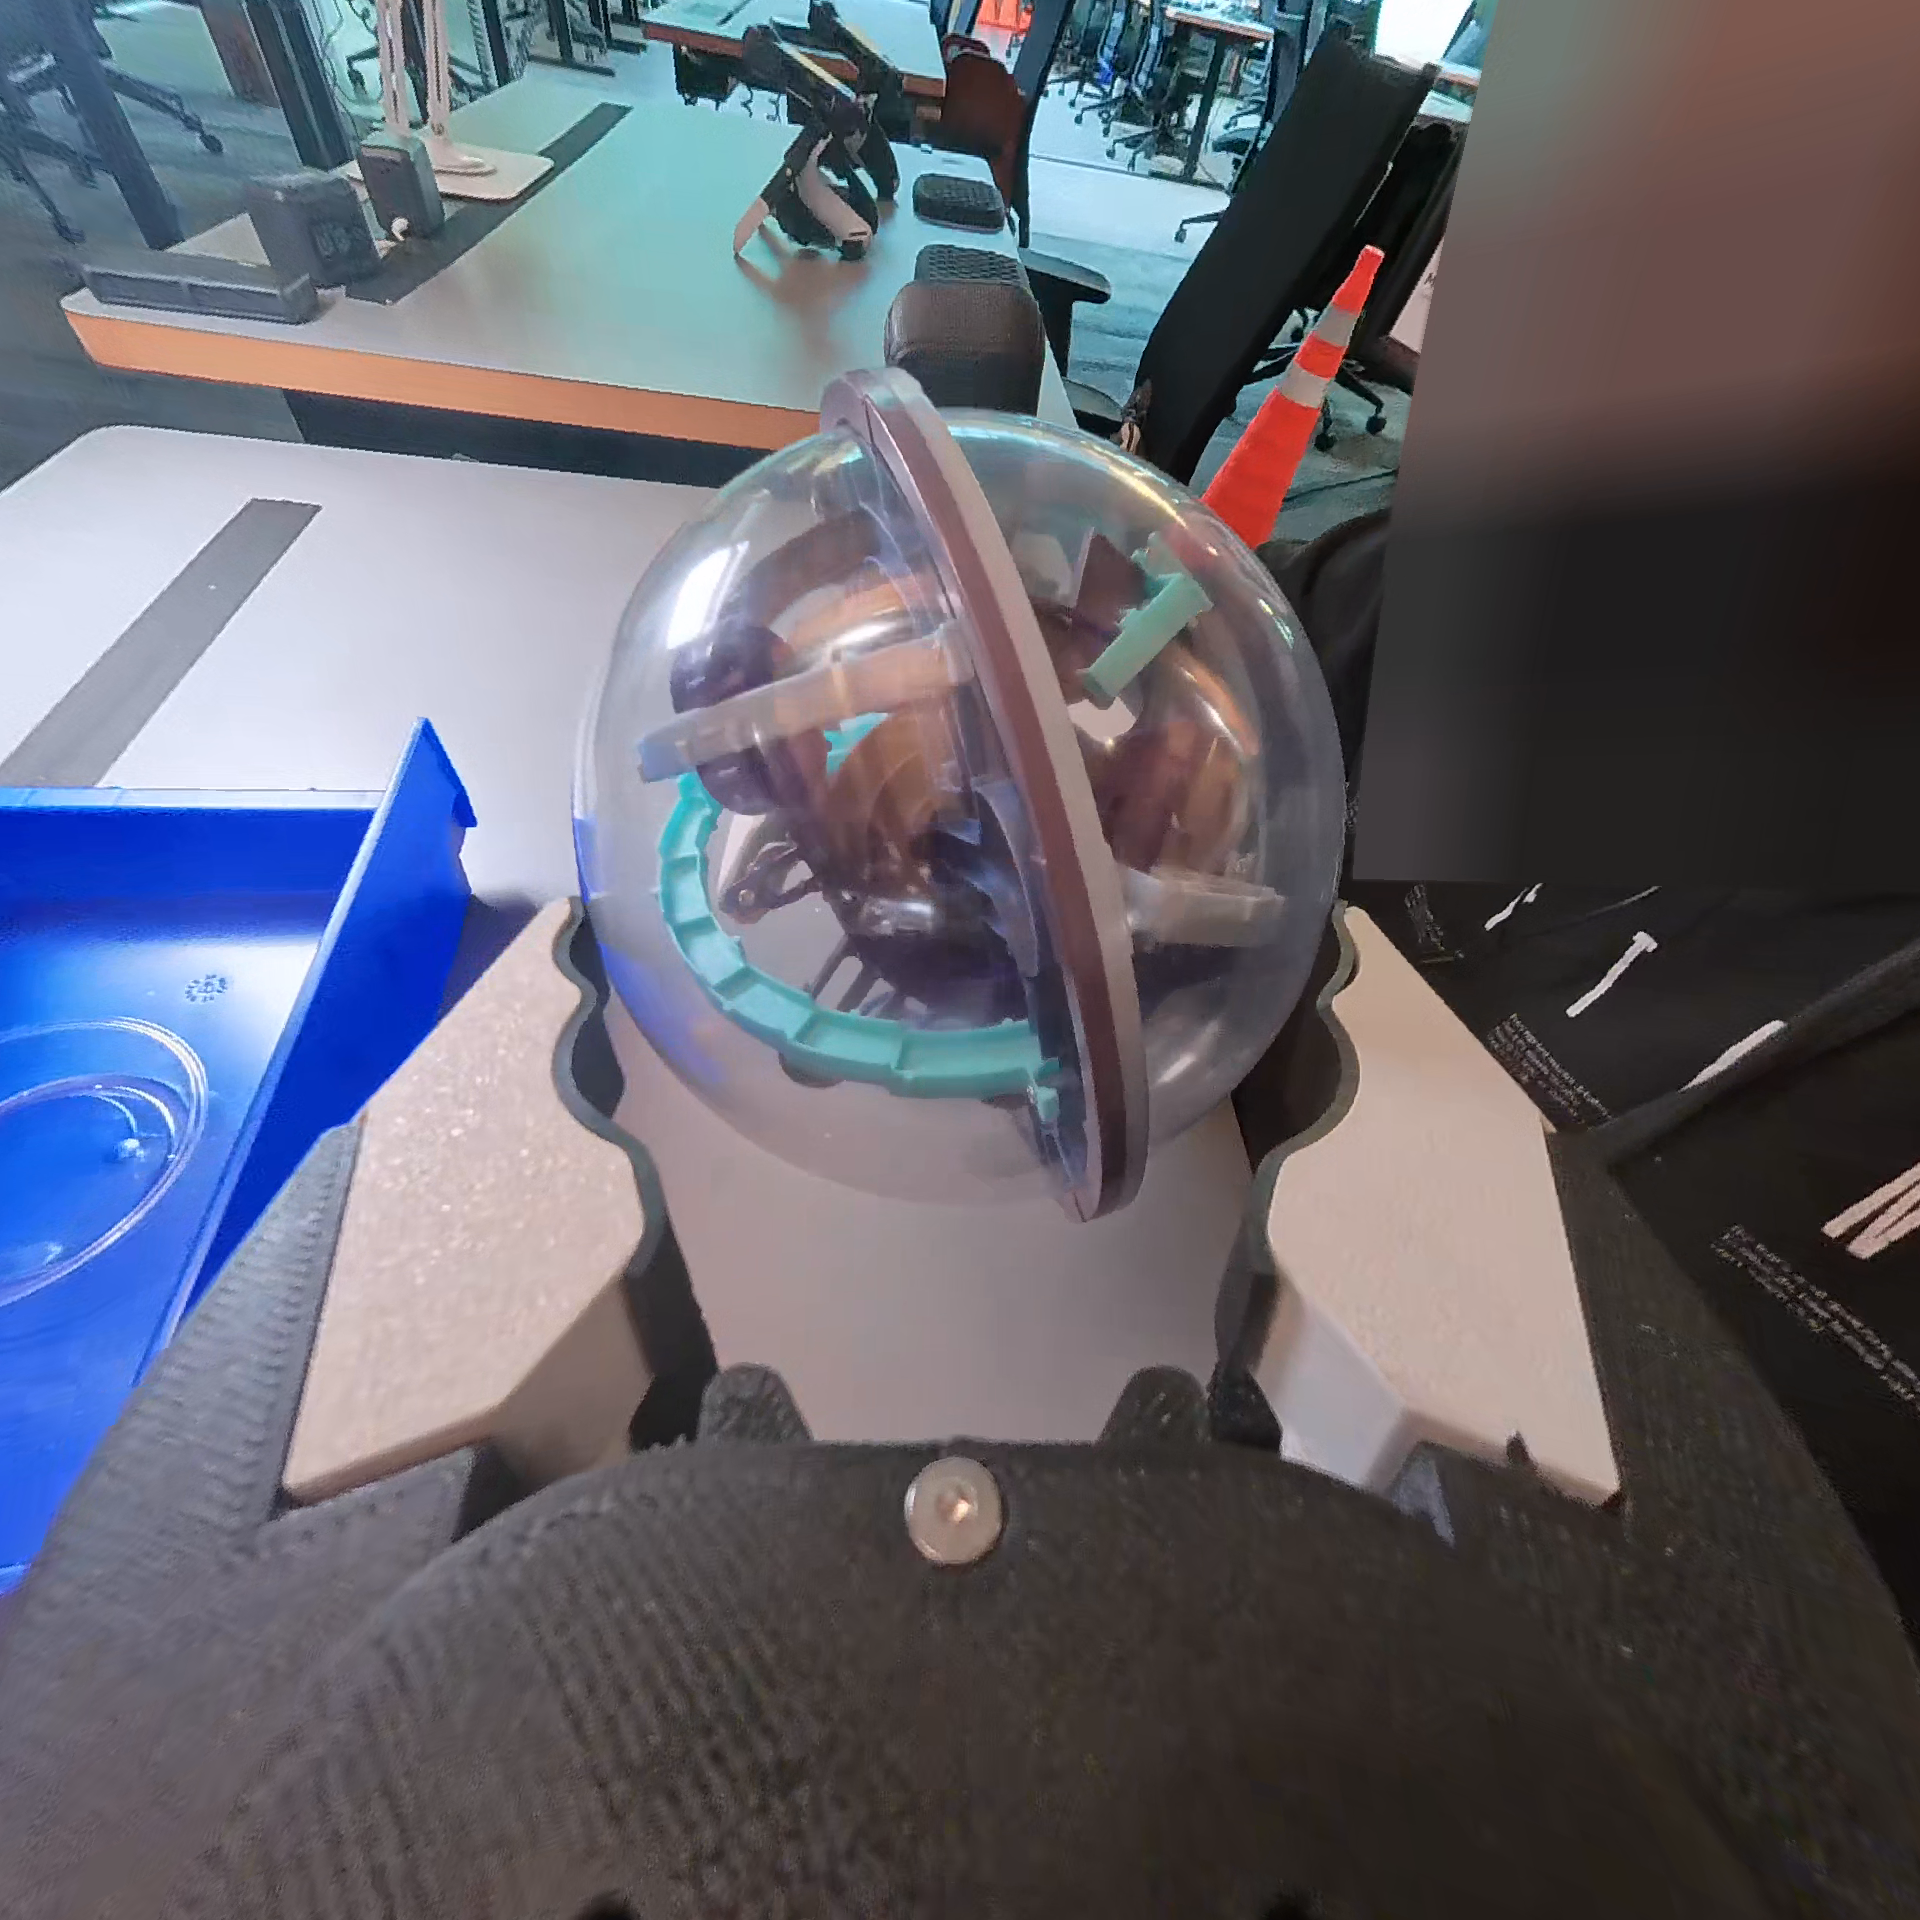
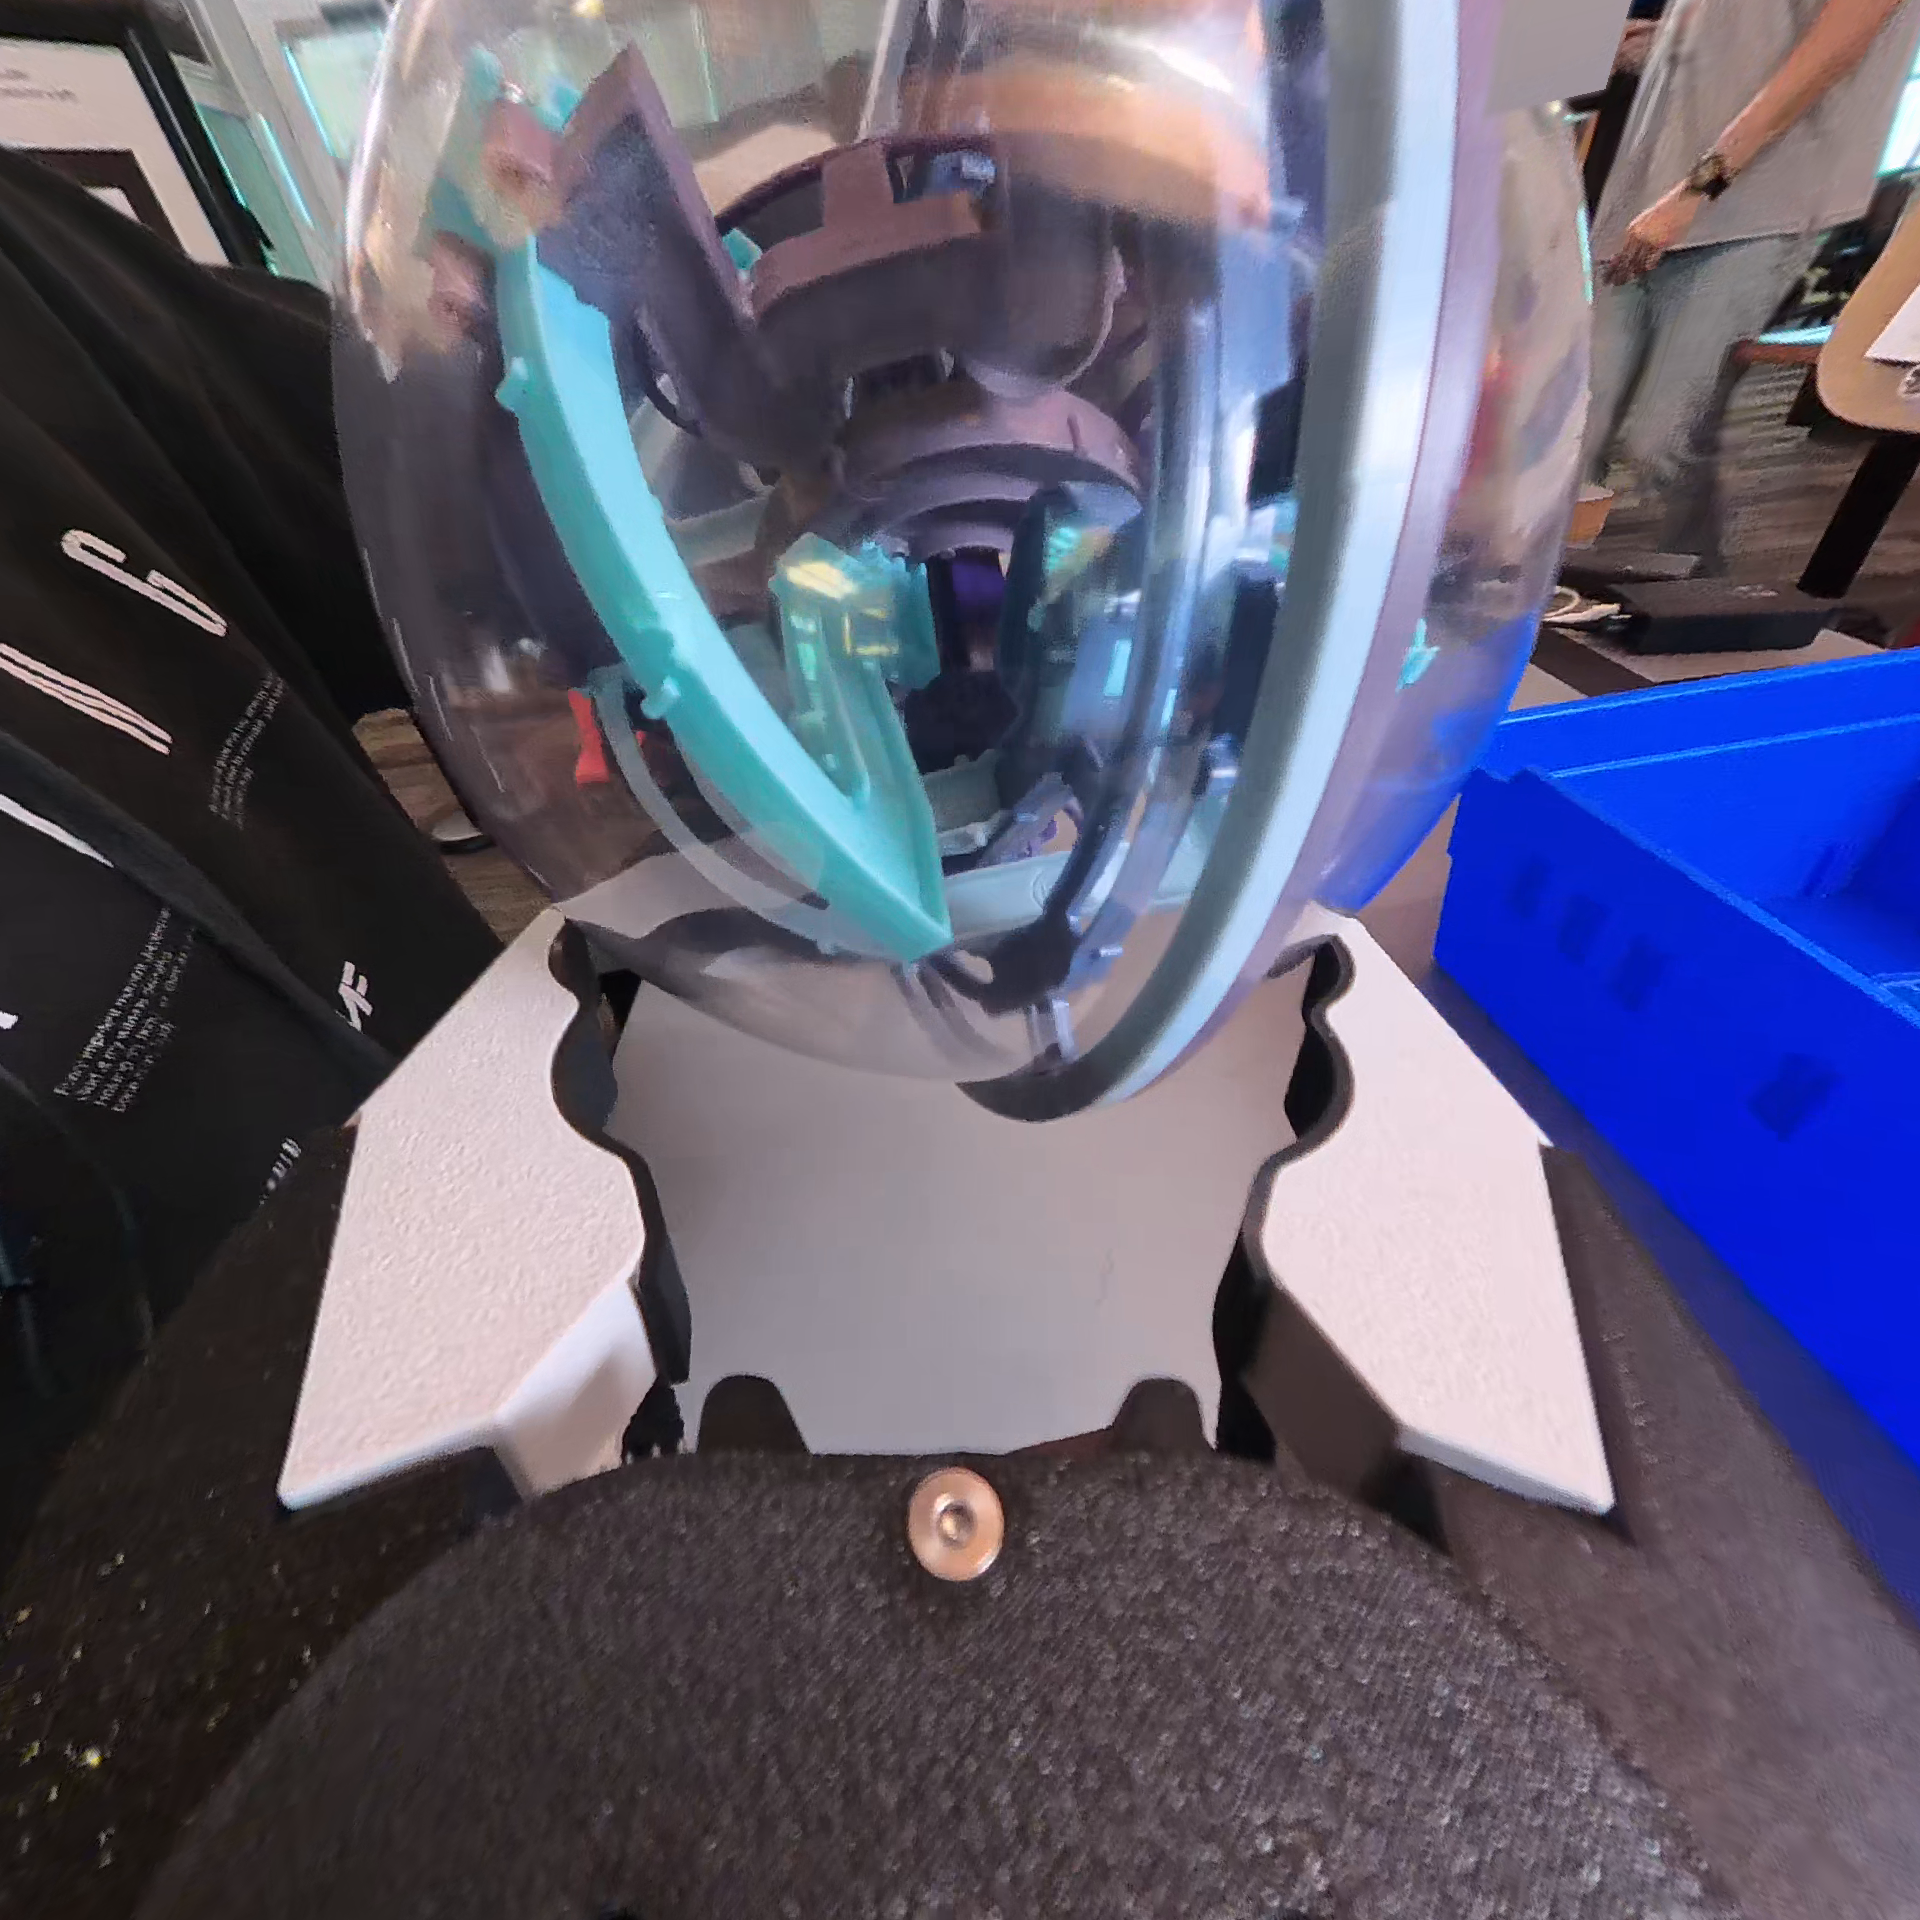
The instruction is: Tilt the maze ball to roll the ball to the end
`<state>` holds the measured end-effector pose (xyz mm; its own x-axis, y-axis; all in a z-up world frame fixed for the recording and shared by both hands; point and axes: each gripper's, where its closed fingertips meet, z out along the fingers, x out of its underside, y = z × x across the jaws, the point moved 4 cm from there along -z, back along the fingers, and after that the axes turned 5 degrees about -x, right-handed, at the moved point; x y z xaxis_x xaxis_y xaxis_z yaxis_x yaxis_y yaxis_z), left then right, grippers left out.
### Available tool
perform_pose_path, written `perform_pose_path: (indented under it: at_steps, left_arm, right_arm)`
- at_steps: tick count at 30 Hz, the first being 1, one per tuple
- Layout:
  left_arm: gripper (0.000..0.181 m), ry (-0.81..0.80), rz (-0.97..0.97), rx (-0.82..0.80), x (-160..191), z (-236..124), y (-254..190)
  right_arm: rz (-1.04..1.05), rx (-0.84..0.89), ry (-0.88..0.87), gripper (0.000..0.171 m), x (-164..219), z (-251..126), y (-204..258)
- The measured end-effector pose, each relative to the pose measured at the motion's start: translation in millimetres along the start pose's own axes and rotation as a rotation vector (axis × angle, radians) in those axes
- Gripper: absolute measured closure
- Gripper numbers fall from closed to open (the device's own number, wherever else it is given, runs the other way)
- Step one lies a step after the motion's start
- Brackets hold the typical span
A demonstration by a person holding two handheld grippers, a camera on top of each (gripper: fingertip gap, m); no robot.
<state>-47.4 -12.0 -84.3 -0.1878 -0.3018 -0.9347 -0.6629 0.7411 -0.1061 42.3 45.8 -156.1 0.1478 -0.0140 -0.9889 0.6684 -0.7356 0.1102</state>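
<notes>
sitting between the fingertips of both grippers, the maze ball (image 1: 951, 800) is showing as a clear plastic sphere with a grey seam ring running round it, tilted off upright in both views. inside it, a teal track (image 1: 831, 1029) is curving along the lower front, with brown and purple ramps packed behind it; the small ball inside is not something i can pick out.

the left gripper (image 1: 951, 997) is spreading its two white fingers (image 1: 468, 1122) wide, and the sphere is filling the gap at their tips — whether the dark pads are actually pressing on it, i cannot tell. the right gripper (image 2: 956, 997) is standing much the same: white fingers (image 2: 457, 1174) wide apart, the sphere (image 2: 935, 468) looming large just past the tips and bulging beyond both of them, contact not clear.

beyond the left gripper's left finger a blue bin (image 1: 343, 904) is lying on the pale table (image 1: 312, 582), with a clear round dish (image 1: 94, 1143) inside it. past its right finger, dark printed fabric (image 1: 1714, 1143) is showing — and farther off, an orange cone (image 1: 1299, 416). in the right wrist view the same blue bin (image 2: 1714, 935) is sitting beside the right finger, dark fabric (image 2: 156, 675) beside the left one.
</notes>
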Motion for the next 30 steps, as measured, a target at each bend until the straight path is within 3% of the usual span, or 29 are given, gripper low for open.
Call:
perform_pose_path:
  at_steps: [6,21,30]
  left_arm:
    - [0.049,-0.023,0.102,-0.01,2.9,-3.2,-2.3]
    - [0.048,-0.018,0.319,-0.03,-30.3,-13.3,-11.4]
    - [0.048,-0.099,0.36,-0.052,-36.1,-16.0,-9.3]
  right_arm:
    - [-0.088,0.034,0.038,0.039,1.2,3.0,-2.6]
    - [-0.289,0.104,0.045,0.039,-22.6,8.1,-9.1]
    - [-0.353,0.09,0.011,0.039,-51.2,-10.8,-6.5]
